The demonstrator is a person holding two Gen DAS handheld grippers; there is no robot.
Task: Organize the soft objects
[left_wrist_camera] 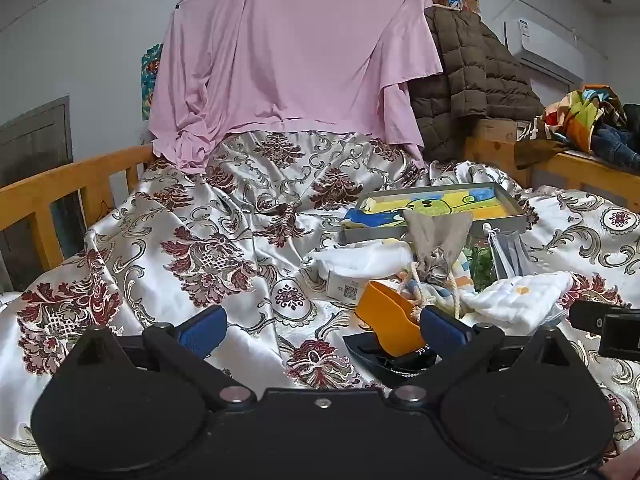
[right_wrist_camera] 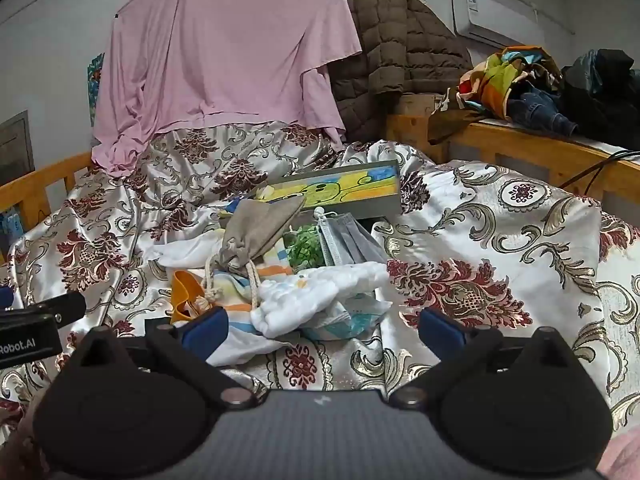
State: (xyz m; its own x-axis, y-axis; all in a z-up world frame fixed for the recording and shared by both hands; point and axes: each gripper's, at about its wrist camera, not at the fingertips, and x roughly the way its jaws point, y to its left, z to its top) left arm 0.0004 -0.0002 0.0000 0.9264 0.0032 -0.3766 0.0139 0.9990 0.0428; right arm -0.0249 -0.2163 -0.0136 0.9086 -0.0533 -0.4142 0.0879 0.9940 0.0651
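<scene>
Satin bedspread in white with maroon and gold scrollwork covers the bed, crumpled into folds. Soft things lie heaped right of centre in the left wrist view: a grey drawstring pouch leans on top, its cord trailing over a striped cloth; a white quilted cloth spreads to the right; another white cloth lies to the left; grey face masks stand at the back edge beside something green and leafy. An orange piece rests on a black item at the near edge of the heap. Behind the pile sits a shallow grey tray holding a yellow and blue drawing.

The left claw hovers above the bedspread with its blue pads wide apart and nothing between them; its right pad is just beside the orange piece. The right claw is likewise spread wide and empty, with the near edge of the white quilted cloth between and ahead of its pads.

Left of the heap the bedspread lies bare up to the wooden rail; right of it, in the right wrist view, more bare cover reaches the wooden ledge stacked with clothes. A pink sheet hangs at the head.
</scene>
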